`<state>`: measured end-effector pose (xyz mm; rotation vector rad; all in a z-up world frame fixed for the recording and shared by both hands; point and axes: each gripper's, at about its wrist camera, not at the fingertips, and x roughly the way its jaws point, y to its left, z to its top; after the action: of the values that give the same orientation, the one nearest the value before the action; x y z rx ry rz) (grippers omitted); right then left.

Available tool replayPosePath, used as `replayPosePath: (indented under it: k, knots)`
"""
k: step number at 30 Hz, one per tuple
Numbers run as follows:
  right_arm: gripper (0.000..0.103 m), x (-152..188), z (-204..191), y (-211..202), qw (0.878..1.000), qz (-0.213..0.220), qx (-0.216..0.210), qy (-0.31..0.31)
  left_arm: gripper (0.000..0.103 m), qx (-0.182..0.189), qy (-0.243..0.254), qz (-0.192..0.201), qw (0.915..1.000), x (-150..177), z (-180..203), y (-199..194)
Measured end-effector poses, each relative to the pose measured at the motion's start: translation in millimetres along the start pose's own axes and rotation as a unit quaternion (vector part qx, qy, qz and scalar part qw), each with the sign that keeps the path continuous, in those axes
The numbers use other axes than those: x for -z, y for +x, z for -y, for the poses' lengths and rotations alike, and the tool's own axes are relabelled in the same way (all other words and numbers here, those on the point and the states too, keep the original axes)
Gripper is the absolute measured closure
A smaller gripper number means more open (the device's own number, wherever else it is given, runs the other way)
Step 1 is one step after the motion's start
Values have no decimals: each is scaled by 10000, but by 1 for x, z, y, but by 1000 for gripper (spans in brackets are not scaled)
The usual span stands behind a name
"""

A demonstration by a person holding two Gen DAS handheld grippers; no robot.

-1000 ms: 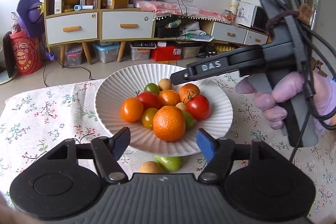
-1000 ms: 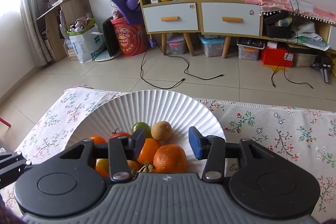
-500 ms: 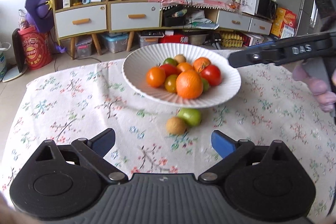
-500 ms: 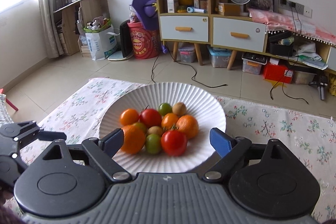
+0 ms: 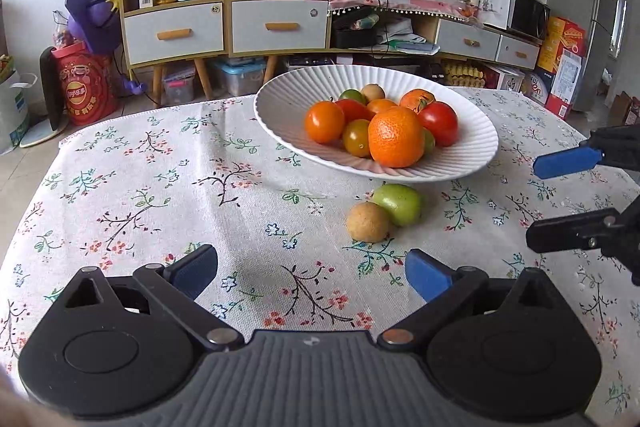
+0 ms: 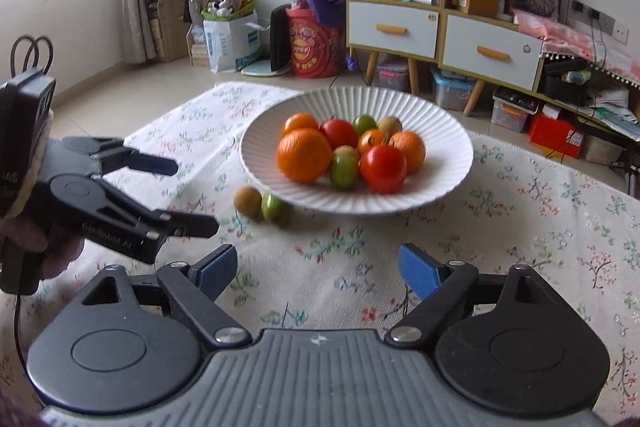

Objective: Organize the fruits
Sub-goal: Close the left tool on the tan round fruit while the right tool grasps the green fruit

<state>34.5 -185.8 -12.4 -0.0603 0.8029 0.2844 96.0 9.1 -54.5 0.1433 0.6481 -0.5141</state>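
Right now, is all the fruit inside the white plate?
No: a green fruit and a brown fruit lie on the tablecloth beside the white plate.

**What the two claws look like**

Both are the same build: a ribbed grey housing at the bottom, two round black discs either side, and black link arms with silver screws. The left claw point(image 5: 311, 273) has blue pads point(image 5: 428, 277) on its fingers, and so does the right claw point(image 6: 318, 273). Seen side-on, the left one shows white lettering on its black body, plus a thin black cable point(image 6: 17, 323) hanging under the hand.
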Motion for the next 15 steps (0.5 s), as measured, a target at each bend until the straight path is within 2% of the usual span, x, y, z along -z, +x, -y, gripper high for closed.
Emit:
replayPosePath:
  k: [2,4,8,13,15]
  knots:
    - [25,4,-1,3,10000,-43,-18,82,16,75,22,21,10000,-2,2,4]
    - [31,8,0,6,9999,-46,-42,161,28,169,50,39,9998,-3,3,6]
    - [42,13,-1,12,9997,-104,-71,215,43,298,167,113,9994,-3,6,10]
    - [50,13,-3,16,9995,-94,-123,291,71,477,207,177,9985,-6,9,12]
    - [52,12,-5,17,9994,-67,-154,292,74,518,205,176,9983,-6,10,14]
